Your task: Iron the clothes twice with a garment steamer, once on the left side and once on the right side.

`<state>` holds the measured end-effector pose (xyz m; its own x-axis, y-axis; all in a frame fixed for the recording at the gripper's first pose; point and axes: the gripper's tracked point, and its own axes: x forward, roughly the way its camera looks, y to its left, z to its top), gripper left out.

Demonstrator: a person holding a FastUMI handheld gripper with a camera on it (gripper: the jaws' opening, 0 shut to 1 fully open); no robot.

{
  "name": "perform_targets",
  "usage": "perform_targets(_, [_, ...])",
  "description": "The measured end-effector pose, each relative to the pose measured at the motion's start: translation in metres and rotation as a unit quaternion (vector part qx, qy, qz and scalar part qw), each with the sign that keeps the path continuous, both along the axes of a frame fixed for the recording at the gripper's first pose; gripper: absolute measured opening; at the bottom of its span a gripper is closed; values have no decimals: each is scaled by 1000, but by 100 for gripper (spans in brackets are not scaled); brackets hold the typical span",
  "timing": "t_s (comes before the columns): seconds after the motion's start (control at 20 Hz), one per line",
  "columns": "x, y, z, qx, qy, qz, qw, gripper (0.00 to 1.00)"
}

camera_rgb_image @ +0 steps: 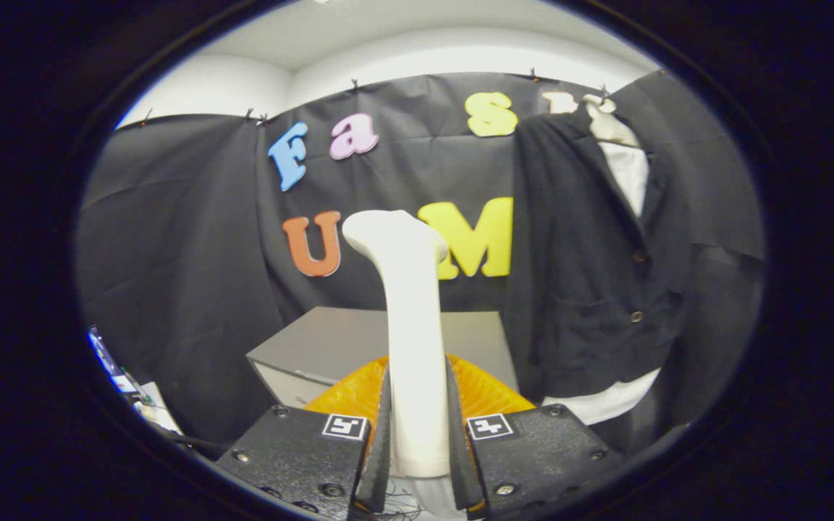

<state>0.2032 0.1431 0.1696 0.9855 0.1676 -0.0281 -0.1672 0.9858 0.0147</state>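
White, smooth plastic is what I have in the grip: a tall garment steamer (413, 340) with a straight upright handle that swells into a rounded, angled head at the top. My gripper (419, 441) pinches its lower handle, both fingers (378, 434) pressed flat against its two sides, so the steamer stands upright between them and rises well above the fingertips. I see no marks or buttons on the side facing me.

Just behind the fingers, at the foot of the steamer, I make out an orange ribbed surface (486, 391); what it belongs to I cannot tell. Beyond it sits a grey box-like cabinet (330, 344) against the black cloth wall (185, 253).

Off to the right of the steamer, and well apart from it, hangs a black buttoned jacket (591, 275) over a white shirt (627, 170), the shirt showing at the open collar and below the jacket's hem. Two buttons show down the jacket's front, and the garment hangs fairly flat with some soft folds. The steamer head is not touching the fabric
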Motion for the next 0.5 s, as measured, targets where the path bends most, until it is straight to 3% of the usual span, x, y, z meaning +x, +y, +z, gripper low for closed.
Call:
perform_targets(0.3, [-64, -123, 44, 36, -56, -98, 993, 37])
perform_targets(0.5, [-79, -181, 74, 48, -77, -147, 985, 37])
